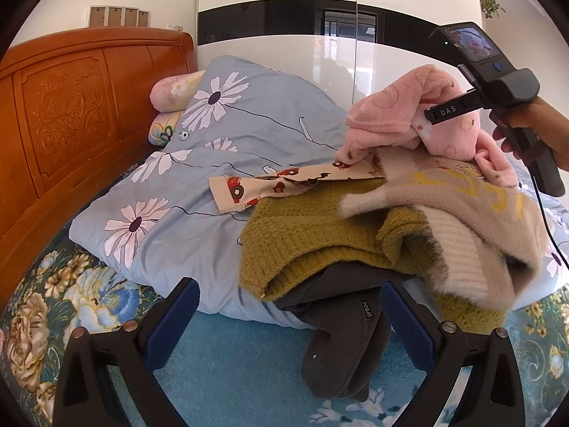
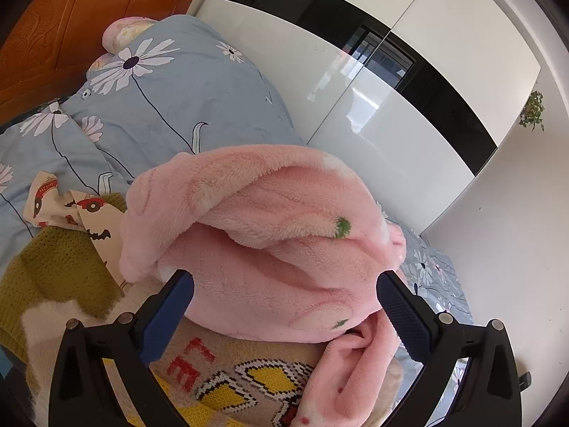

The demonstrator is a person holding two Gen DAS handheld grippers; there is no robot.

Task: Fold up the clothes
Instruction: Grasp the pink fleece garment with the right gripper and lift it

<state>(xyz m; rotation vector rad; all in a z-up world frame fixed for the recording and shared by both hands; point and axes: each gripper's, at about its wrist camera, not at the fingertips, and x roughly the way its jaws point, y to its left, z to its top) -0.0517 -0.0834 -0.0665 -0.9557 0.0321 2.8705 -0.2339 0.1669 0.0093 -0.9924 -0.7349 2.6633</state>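
A heap of clothes lies on the bed: a pink fleece garment (image 1: 398, 114) on top, a beige knit sweater with yellow letters (image 1: 462, 195), a mustard knit sweater (image 1: 320, 235), a cream printed garment (image 1: 270, 186) and a dark grey garment (image 1: 341, 338) hanging off the front. My left gripper (image 1: 290, 306) is open and empty, low in front of the heap, its jaws either side of the dark grey garment. My right gripper (image 2: 284, 295) is open, its jaws wide around the pink fleece (image 2: 270, 242) and not closed on it. It also shows in the left wrist view (image 1: 444, 110), at the fleece.
A light blue duvet with white daisies (image 1: 213, 163) is bunched under and behind the heap. A carved wooden headboard (image 1: 67, 106) stands at the left. A glossy white and black wardrobe (image 1: 284, 46) stands behind. A blue floral bedspread (image 1: 231, 363) covers the near bed.
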